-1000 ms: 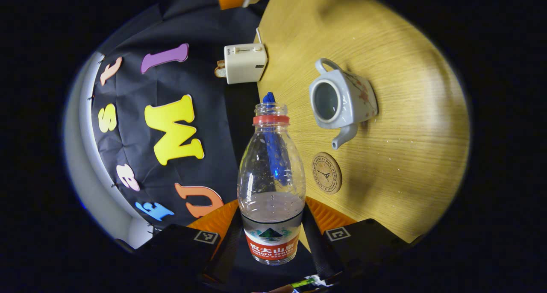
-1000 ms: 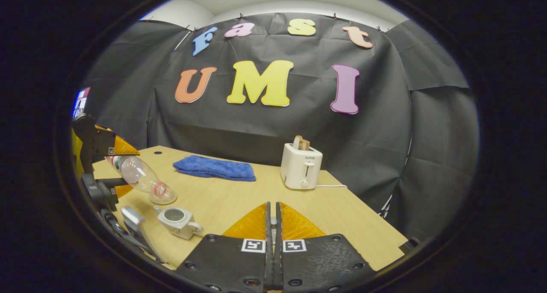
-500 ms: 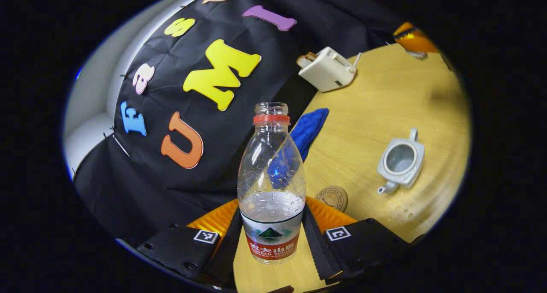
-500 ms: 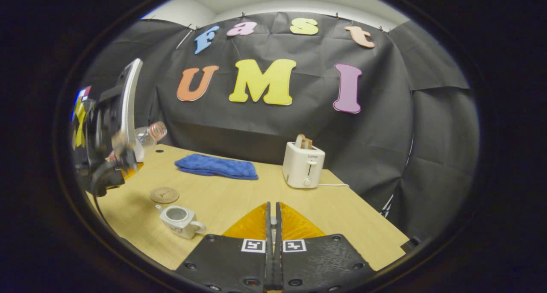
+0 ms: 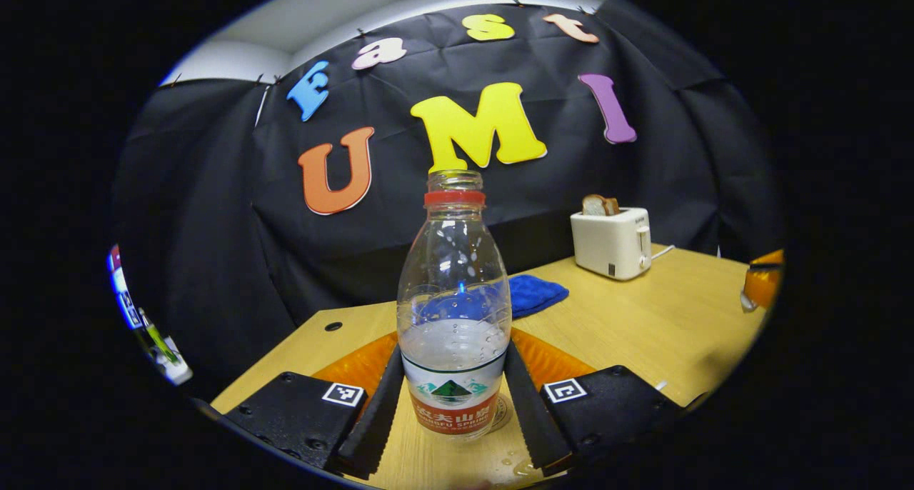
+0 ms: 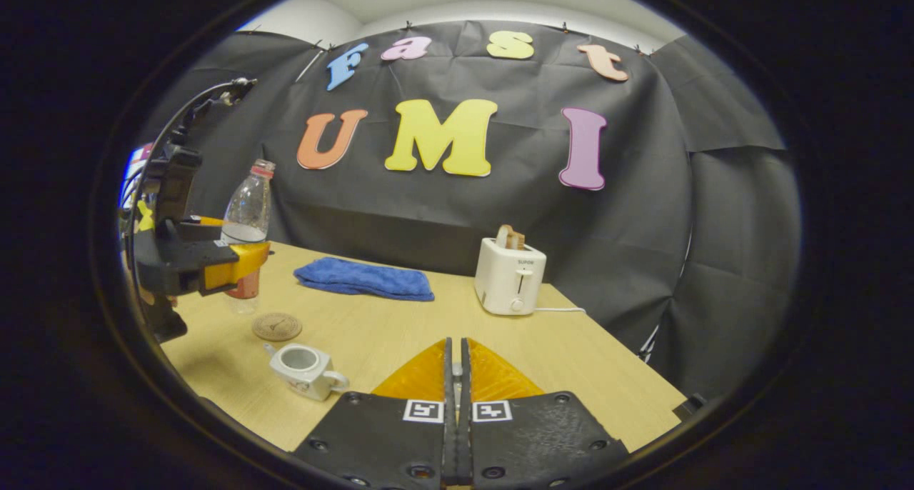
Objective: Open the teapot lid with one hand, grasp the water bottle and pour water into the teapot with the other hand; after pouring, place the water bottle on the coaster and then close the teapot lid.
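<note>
Left gripper (image 5: 451,404) has the water bottle (image 5: 453,311) clamped upright, hanging just above the coaster (image 6: 276,326). Teapot (image 6: 305,368) sits lidless just beside that coaster. Right gripper (image 6: 455,376) is pinched closed.

I hold my left hand-held gripper (image 5: 453,411) level and upright, both fingers (image 5: 376,415) pressed against the sides of the water bottle (image 5: 453,311), which stands vertical between them. From the right gripper view it sits out to my left. My right hand-held gripper (image 6: 455,404) points forward, its fingers closed flat together with nothing between them.
</note>
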